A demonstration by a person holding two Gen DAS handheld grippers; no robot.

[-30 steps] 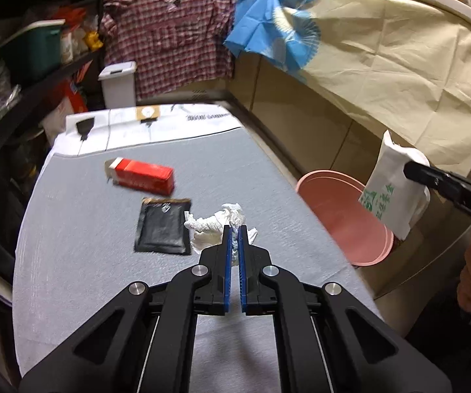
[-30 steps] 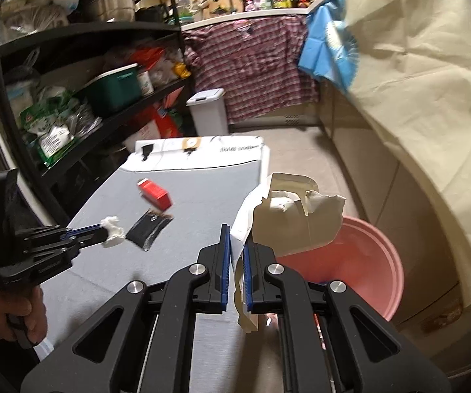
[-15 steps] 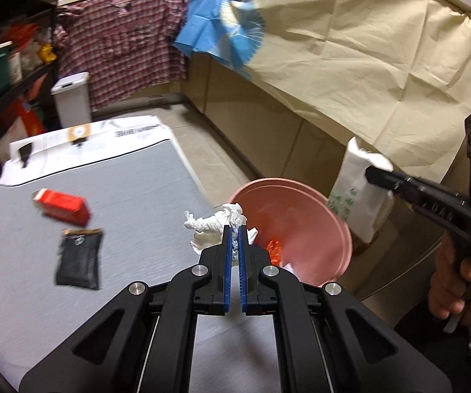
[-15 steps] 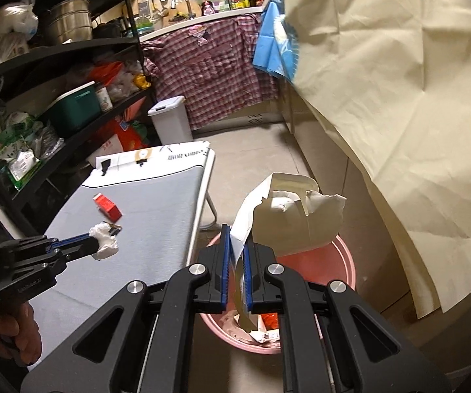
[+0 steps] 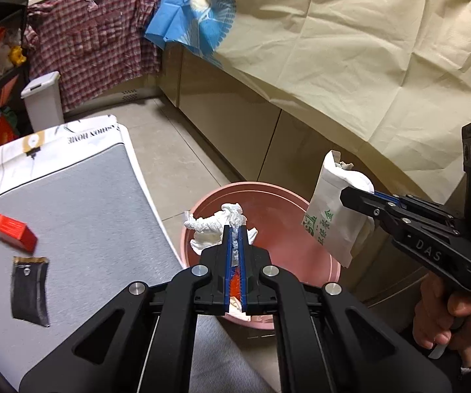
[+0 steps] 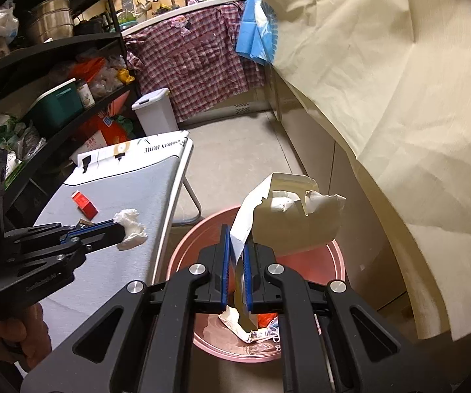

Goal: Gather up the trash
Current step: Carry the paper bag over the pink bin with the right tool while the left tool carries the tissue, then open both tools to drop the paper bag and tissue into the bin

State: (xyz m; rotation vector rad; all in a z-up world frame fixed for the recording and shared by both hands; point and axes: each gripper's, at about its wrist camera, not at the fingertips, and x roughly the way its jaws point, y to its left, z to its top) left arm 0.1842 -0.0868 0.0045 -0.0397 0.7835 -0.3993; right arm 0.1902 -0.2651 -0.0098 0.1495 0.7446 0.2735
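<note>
My left gripper is shut on a crumpled white tissue and holds it over the near rim of the pink bin. It also shows in the right wrist view with the tissue at the table's edge. My right gripper is shut on a white paper bag with green print, held above the pink bin. The bag also shows in the left wrist view. A red box and a black wrapper lie on the grey table.
The bin stands on the tiled floor between the table and cabinets draped with a beige cloth. Some trash lies in the bin. A white lidded bin and dark shelves stand beyond the table.
Both grippers have moved right, away from the table and over the pink bin, each still holding its item. The red box and black wrapper stay on the table.
</note>
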